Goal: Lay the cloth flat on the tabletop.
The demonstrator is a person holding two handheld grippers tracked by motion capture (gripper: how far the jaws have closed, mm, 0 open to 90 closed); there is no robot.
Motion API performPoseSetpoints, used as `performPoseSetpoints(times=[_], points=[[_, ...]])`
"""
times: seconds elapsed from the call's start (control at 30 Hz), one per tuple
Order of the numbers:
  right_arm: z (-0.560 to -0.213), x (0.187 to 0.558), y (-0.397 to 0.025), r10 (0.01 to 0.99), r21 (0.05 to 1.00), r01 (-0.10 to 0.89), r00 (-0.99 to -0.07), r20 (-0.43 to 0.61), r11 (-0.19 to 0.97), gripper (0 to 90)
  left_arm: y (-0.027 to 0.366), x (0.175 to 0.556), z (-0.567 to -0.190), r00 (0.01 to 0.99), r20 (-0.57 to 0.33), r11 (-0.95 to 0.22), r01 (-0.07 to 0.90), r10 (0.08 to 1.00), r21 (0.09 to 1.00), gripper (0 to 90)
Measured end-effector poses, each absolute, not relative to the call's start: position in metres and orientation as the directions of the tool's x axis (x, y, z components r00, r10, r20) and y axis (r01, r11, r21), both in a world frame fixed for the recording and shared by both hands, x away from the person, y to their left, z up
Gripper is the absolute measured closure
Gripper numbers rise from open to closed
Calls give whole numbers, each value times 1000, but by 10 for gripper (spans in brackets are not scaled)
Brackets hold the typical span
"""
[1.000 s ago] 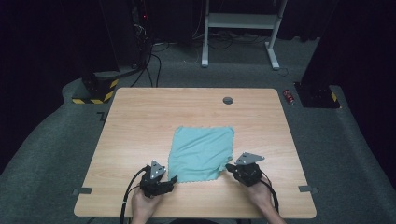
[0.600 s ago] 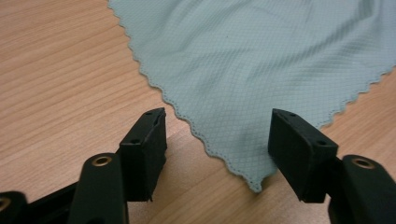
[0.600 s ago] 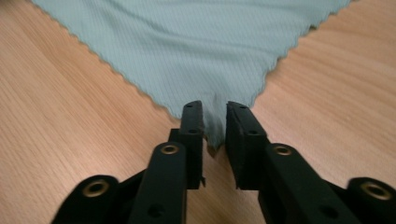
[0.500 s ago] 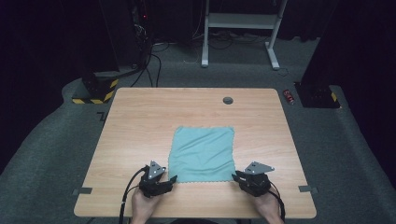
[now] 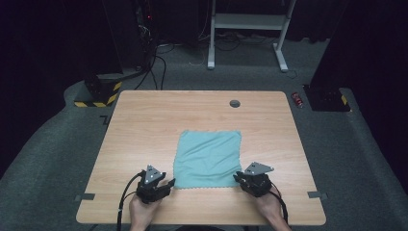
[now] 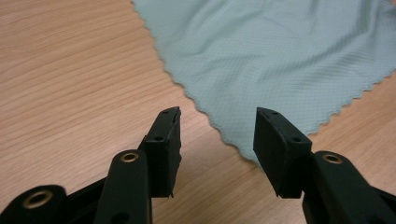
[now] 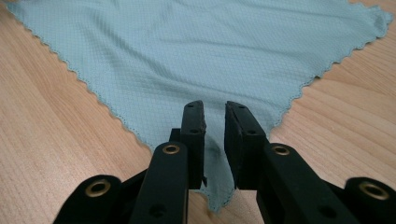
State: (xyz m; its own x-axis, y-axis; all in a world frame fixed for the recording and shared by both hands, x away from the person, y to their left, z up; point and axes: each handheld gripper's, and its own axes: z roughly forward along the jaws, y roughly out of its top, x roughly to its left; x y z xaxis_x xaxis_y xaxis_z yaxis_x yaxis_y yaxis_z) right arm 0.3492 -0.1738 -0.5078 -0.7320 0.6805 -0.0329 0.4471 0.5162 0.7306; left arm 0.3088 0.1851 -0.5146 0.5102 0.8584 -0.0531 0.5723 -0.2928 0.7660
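A teal cloth with a zigzag edge lies flat on the wooden table, near its front middle. My left gripper sits at the cloth's near left corner. In the left gripper view, the left gripper is open, and the corner of the cloth reaches in between the jaws on the table. My right gripper is at the near right corner. In the right gripper view, the right gripper is closed to a narrow gap on the puckered corner of the cloth.
A small dark round grommet is set in the table near its far edge. Grey tape tabs mark the front corners. A red object and a white desk frame are on the floor beyond the table.
My right gripper has drawn the near right corner of the cloth toward the person and to the right, so the cloth now lies squarer. The left gripper has stayed put.
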Motion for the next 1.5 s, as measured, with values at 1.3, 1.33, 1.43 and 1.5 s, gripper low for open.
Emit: performPoseSetpoints(times=[1.3,1.33,1.43,1.5], points=[[-512,333,-190,664,705,443,-746,-53,554,810,160,299,-516,704,-64,-462,529,708,712,900],[-512,333,-191,666,714,442,-745,-44,542,802,161,298,-516,694,-54,-449,521,718,726,899],[-511,333,-189,666,731,439,-746,-28,522,790,162,302,-516,666,-59,-415,529,743,741,767],[-511,333,-184,658,733,433,-752,-26,524,781,162,305,-517,649,-61,-399,536,758,744,689]])
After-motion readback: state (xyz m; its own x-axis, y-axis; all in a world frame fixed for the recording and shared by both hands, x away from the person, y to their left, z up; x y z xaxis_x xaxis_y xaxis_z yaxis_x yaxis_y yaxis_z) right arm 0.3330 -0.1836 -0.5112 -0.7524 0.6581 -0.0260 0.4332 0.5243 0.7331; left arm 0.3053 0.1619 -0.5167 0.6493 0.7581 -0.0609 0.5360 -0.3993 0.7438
